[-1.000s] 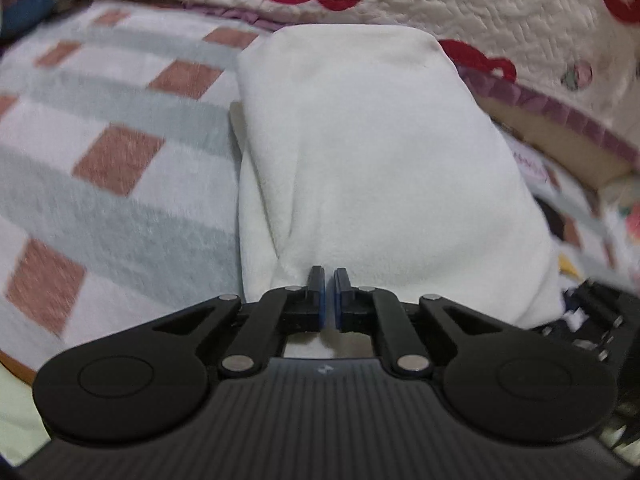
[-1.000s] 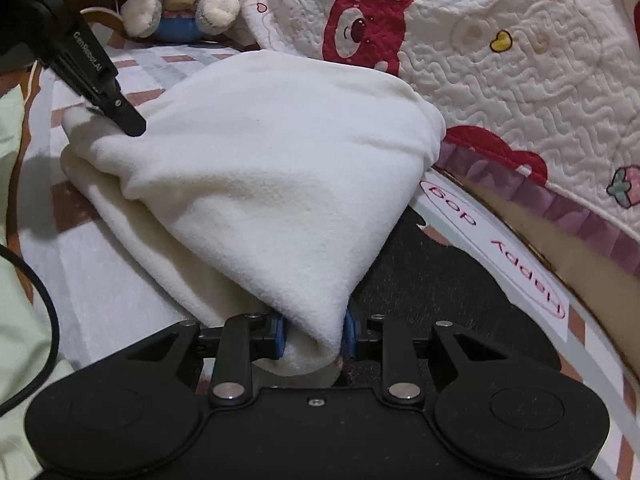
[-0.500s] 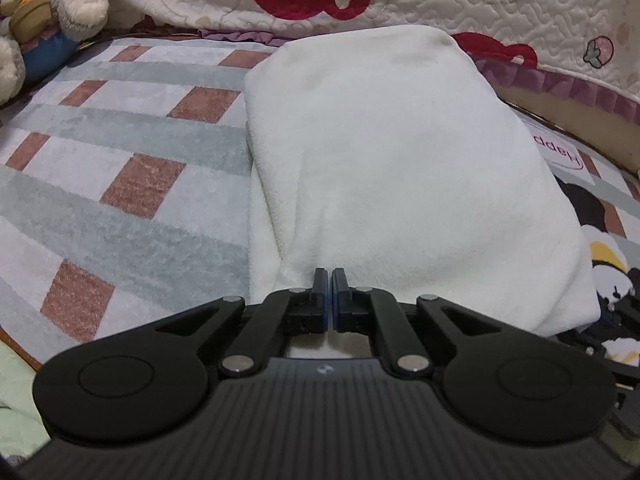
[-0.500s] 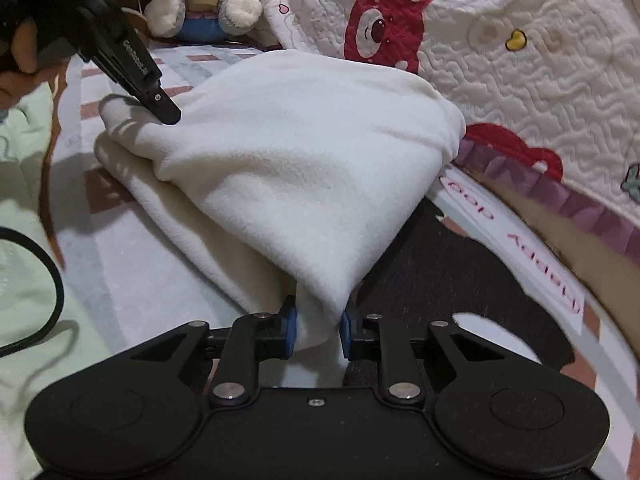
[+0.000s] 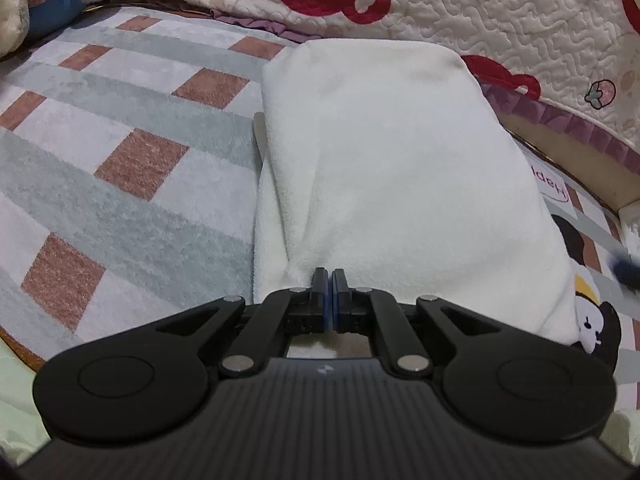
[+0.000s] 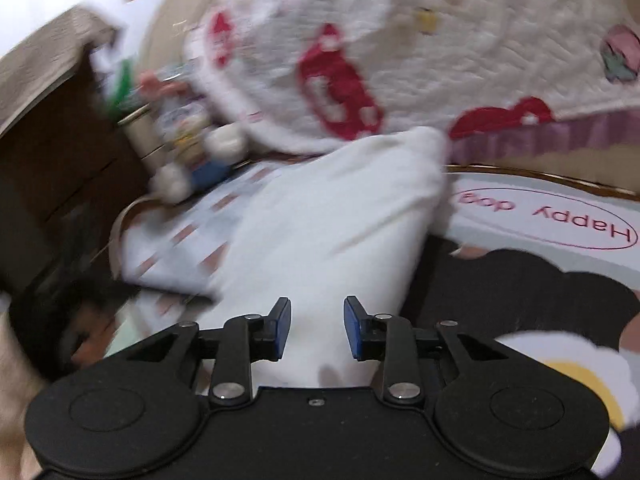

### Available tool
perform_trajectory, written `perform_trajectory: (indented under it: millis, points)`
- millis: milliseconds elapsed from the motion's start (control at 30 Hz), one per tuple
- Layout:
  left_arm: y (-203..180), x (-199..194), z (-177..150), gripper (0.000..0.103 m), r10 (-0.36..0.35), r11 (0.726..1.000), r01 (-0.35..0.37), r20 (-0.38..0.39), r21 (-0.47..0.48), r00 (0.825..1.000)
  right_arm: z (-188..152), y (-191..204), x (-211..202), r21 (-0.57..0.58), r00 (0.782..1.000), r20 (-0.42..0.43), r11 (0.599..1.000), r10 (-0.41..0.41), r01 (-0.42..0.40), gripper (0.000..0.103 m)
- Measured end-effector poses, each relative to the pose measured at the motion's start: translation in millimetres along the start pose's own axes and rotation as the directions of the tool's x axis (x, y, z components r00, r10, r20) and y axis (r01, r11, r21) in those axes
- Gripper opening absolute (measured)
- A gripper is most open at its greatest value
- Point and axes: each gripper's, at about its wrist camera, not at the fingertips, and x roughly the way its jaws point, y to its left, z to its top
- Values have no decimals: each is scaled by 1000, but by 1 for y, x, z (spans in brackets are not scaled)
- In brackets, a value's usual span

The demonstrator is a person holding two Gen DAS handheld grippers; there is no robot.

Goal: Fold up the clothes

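Observation:
A folded white fleece garment (image 5: 392, 168) lies on the checked rug (image 5: 120, 168). My left gripper (image 5: 330, 280) is shut at the garment's near edge; whether cloth is pinched between its pads cannot be seen. In the blurred right wrist view the same garment (image 6: 328, 232) lies ahead. My right gripper (image 6: 314, 312) is open and empty, with its jaws apart just above the garment's near corner.
A quilted bedspread with red bears (image 5: 480, 12) hangs along the far side. A plush toy (image 5: 24, 4) sits at the far left. The rug's cartoon dog print (image 6: 540, 292) and "Happy dog" lettering (image 6: 548, 220) lie to the right.
My right gripper has opened and let go of the garment corner, and has swung fast so its view blurs. My left gripper stays shut at the garment's near edge.

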Motion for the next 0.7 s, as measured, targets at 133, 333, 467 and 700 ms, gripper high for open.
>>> perform_trajectory:
  millis: [133, 333, 467, 700]
  points:
    - [0, 2, -2, 4, 7, 1000, -7, -1, 19, 1000, 28, -23, 8, 105, 998, 23, 993, 57, -59, 36]
    - [-5, 10, -1, 4, 29, 999, -29, -3, 31, 1000, 65, -45, 38, 158, 999, 19, 986, 43, -46, 36]
    - [-17, 14, 11, 3, 61, 991, -53, -64, 122, 996, 89, -59, 58, 194, 999, 16, 980, 35, -37, 36]
    - [-5, -3, 96, 64, 5, 989, -24, 123, 147, 992, 131, -84, 93, 255, 1000, 10, 967, 19, -21, 45]
